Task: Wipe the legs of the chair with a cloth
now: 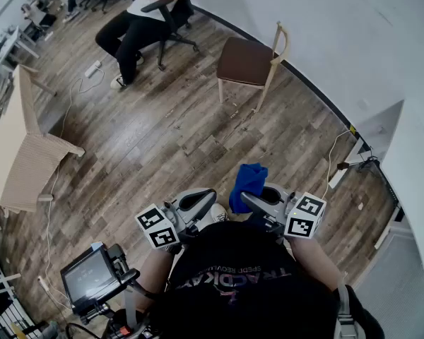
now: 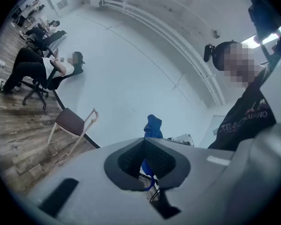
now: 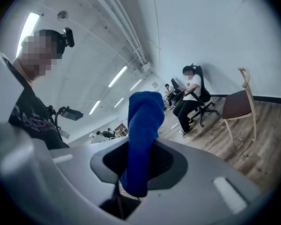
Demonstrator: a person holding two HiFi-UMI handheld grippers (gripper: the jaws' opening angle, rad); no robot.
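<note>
Right tool (image 3: 141,154): clamping a blue cloth (image 3: 144,121) between its jaws. The cloth is standing up out of the pads in a bunched fold, and a short tail is hanging below. Judgement: it is being held by the middle so that a thick free end is leading toward whatever is to be rubbed.

Left tool (image 2: 144,145): jaws are meeting at the tips and nothing is showing clamped in them. It is riding just beside the right tool, close to the person's chest. Judgement: it is being kept free for steadying.

The task's thing, a wooden chair (image 1: 249,61) with a brown seat, is standing far ahead and slightly right, against the white wall (image 1: 353,41), well apart from both tools. Its legs (image 1: 264,94) are resting on the floor; no wiping is under way yet.

Surface: the floor (image 1: 162,133) is wood-look planking, showing wear. Room: a beige slatted chair (image 1: 28,154) is sitting at far left, and a person (image 1: 138,20) is sitting in an office chair at the far end.
</note>
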